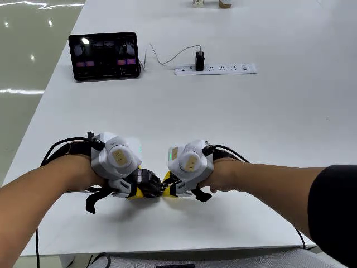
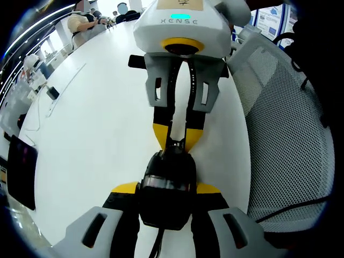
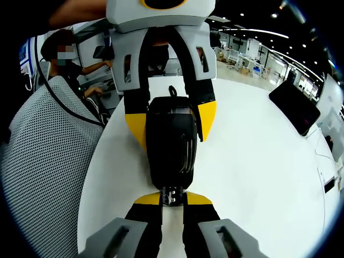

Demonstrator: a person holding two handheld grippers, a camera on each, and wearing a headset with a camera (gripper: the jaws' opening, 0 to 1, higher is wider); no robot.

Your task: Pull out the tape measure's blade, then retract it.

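Near the front edge of the table [image 1: 234, 128], the left gripper [image 2: 167, 189] is clamping the likely hard, slippery tape measure [image 3: 171, 140], while the right gripper [image 3: 173, 200] is pinching its thin, probably springy blade tip [image 2: 176, 144].

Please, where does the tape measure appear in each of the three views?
Head view: tape measure low centre, between left gripper and right gripper.
Left gripper view: low centre, in that gripper's jaws.
Right gripper view: centre, just beyond that gripper's jaws.
Shared landmark: the tablet.
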